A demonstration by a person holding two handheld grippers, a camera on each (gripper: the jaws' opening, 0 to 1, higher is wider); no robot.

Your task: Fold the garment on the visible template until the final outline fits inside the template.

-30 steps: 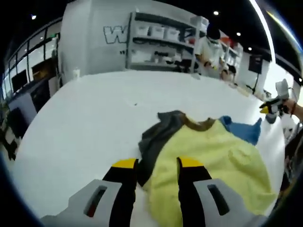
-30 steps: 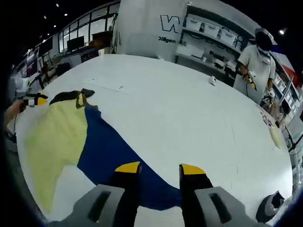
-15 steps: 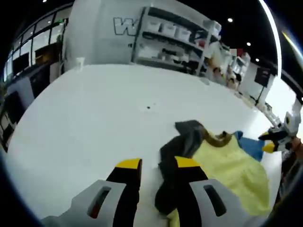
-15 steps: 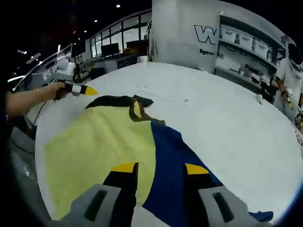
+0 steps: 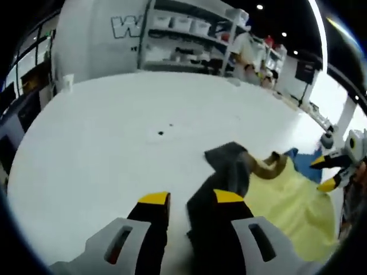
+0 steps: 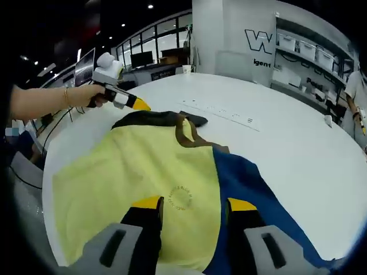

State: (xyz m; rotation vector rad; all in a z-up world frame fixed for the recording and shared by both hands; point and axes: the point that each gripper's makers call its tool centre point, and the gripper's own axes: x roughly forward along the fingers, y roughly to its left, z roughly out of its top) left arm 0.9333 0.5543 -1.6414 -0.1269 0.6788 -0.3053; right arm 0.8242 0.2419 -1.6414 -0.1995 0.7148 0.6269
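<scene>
The garment lies on the tabletop, its dark sleeve just ahead of the left gripper; the right gripper straddles the yellow body; both jaws apart.

Yellow garment with dark grey sleeve, brown collar, on blue template; white table.

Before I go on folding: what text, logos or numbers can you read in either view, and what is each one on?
"W": large letter on the white wall, cut off by the shelving.
"igent": small line under it, its start hidden.
Round print on the yellow garment: too small to read.
Dark marks on the white table: not readable.
</scene>
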